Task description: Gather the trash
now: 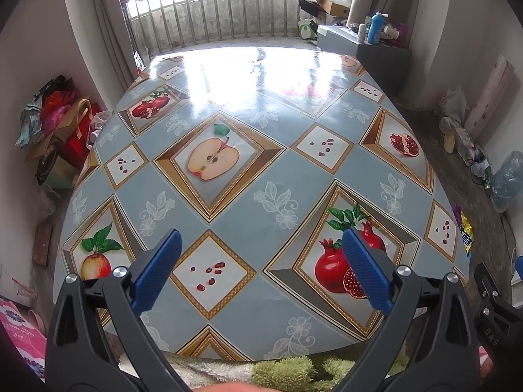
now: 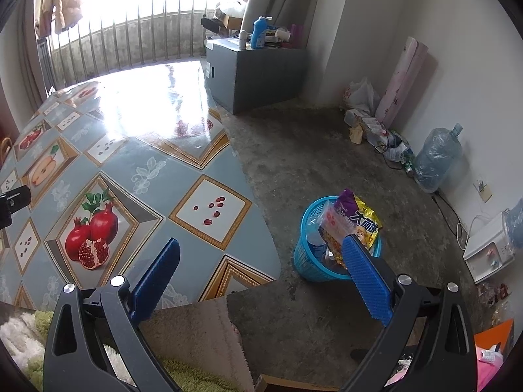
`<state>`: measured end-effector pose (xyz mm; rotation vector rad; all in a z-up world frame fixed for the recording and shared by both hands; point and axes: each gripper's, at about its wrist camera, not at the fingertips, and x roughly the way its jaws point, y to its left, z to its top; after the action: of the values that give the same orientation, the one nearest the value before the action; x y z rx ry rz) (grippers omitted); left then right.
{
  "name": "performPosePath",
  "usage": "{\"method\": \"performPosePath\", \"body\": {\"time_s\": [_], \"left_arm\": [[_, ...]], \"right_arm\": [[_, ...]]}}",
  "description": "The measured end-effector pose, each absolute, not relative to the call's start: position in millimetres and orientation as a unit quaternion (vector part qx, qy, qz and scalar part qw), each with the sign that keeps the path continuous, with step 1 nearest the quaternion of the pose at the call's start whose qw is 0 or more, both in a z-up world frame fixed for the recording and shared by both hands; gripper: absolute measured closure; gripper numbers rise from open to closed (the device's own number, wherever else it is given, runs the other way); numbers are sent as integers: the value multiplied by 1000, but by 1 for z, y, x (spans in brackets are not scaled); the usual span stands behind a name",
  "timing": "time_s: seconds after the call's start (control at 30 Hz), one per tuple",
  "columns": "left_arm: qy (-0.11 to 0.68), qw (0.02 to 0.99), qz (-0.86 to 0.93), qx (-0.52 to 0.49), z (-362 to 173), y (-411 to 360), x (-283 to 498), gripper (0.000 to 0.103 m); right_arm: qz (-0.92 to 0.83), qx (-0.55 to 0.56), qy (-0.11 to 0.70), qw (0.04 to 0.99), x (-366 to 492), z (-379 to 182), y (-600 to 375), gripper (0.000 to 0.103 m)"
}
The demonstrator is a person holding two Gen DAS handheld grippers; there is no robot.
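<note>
My left gripper [image 1: 261, 245] is open and empty, held over the near part of the table [image 1: 248, 215], which has a blue cloth printed with fruit. My right gripper [image 2: 261, 254] is open and empty, held past the table's right corner [image 2: 255, 254]. A blue plastic basket [image 2: 307, 261] stands on the floor right of the table, by my right fingertip. Snack wrappers [image 2: 353, 219], purple and yellow, stick out of it. A bit of the yellow wrapper [image 1: 465, 228] shows past the table edge in the left wrist view.
A grey cabinet [image 2: 258, 75] with bottles on top stands at the far right. A water jug [image 2: 438, 156], bags and cables lie along the right wall. Bags [image 1: 59, 124] are piled left of the table. A balcony railing [image 1: 212, 16] is behind. A green fluffy cloth [image 1: 281, 372] lies below the grippers.
</note>
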<state>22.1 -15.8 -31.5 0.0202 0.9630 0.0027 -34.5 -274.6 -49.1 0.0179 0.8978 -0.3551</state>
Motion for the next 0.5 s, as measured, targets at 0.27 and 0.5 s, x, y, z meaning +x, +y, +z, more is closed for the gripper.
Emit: {"method": "performPosePath", "body": {"time_s": [0.27, 0.5], "left_arm": [[464, 886, 0, 11, -30, -17, 20, 9], [461, 887, -3, 16, -26, -20, 18, 9]], "right_arm": [[-159, 22, 434, 887, -37, -46, -273, 7], [-154, 24, 436, 886, -38, -47, -272, 7]]}}
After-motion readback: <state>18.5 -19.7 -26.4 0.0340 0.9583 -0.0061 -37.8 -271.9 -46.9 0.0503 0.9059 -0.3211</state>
